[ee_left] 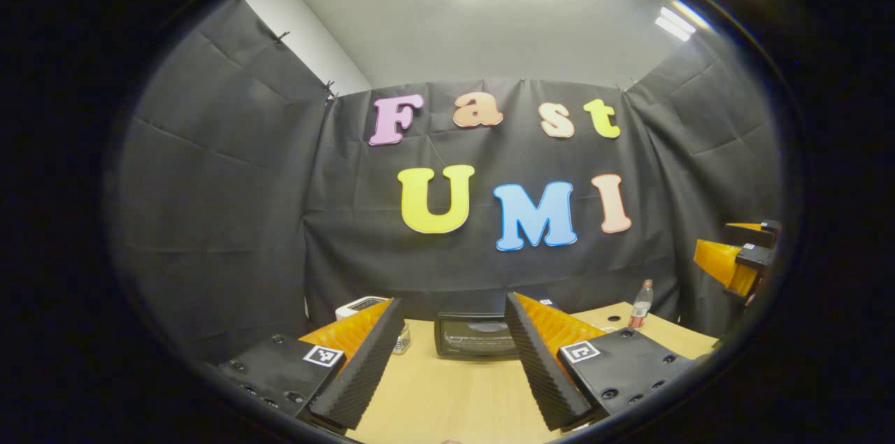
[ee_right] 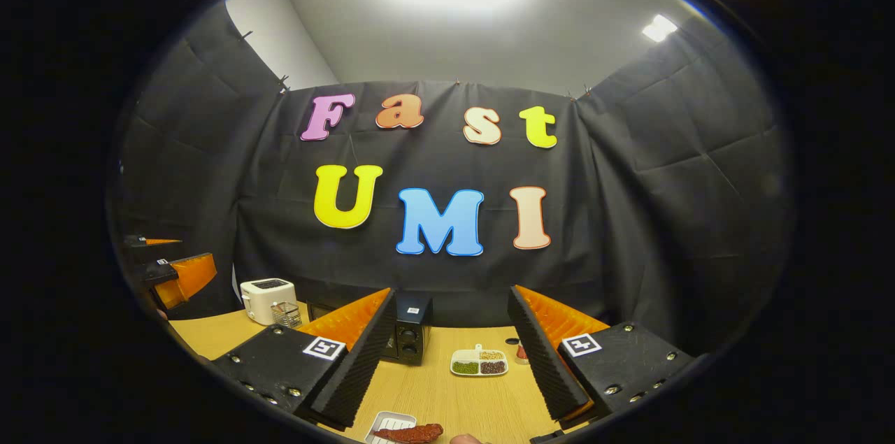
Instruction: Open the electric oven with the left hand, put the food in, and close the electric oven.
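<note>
The black electric oven [ee_left: 475, 335] stands at the back of the wooden table, door closed, straight ahead between the fingers of my left gripper [ee_left: 453, 353], which is open and empty. In the right gripper view the oven's control side [ee_right: 411, 338] shows just past the left finger. My right gripper [ee_right: 451, 360] is open too, holding nothing. Below it, at the table's near edge, a reddish-brown piece of food [ee_right: 412, 433] lies on a small white tray [ee_right: 389, 424]. The other gripper appears at the far right [ee_left: 738, 259] and far left [ee_right: 175, 276] of the views.
A white toaster [ee_right: 266, 298] and a small glass container [ee_right: 284, 314] stand at the table's back left. A divided white dish of beans [ee_right: 480, 363] sits mid-table. A bottle with a red label [ee_left: 640, 305] stands at the back right. Black cloth walls enclose the table.
</note>
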`<state>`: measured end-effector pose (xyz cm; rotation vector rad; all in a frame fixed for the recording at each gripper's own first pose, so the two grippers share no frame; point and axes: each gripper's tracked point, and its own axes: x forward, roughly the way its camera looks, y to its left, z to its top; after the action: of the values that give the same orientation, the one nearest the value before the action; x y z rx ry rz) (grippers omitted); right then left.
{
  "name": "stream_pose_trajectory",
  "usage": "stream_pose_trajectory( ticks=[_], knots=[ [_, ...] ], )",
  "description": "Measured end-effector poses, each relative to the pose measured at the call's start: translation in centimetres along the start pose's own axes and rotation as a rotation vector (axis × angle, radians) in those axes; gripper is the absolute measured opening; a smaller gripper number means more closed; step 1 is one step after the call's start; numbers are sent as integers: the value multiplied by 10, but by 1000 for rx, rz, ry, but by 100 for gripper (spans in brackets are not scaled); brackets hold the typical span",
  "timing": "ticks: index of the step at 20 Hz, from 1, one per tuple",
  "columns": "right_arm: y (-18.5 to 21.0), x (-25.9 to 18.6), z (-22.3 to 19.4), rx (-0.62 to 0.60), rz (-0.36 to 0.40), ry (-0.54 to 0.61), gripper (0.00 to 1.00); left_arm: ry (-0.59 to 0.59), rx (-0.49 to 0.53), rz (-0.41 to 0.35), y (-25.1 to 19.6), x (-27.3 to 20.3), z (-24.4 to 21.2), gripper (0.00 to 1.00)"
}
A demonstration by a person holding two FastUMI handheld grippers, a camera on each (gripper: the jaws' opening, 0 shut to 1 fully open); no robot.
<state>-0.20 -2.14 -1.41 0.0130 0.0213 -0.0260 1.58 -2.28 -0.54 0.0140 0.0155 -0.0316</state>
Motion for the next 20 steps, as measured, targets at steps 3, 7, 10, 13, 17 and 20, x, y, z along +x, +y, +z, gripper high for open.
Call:
stream_pose_trajectory(
  ticks=[3, 7, 10, 13, 17, 20],
  knots=[
    [-11, 1, -5, 4, 0, 9, 97, 4, 0, -8, -13, 3, -1, 96],
    [-24, 2, -10, 12, 16, 22, 97, -7, -5, -9, -28, 14, -3, 100],
    [-34, 2, -9, 21, 16, 9, 97, -19, -31, -5, -31, 35, -8, 97],
    [-38, 4, -14, 23, 9, 25, 97, -8, -39, -9, -30, 63, -16, 97],
    [-43, 17, -13, 34, -38, 25, 97, -19, -48, -35, -27, 113, -24, 100],
    [-40, 28, -12, 32, -85, 28, 97, -23, -33, -77, -27, 159, -37, 100]
  ],
)
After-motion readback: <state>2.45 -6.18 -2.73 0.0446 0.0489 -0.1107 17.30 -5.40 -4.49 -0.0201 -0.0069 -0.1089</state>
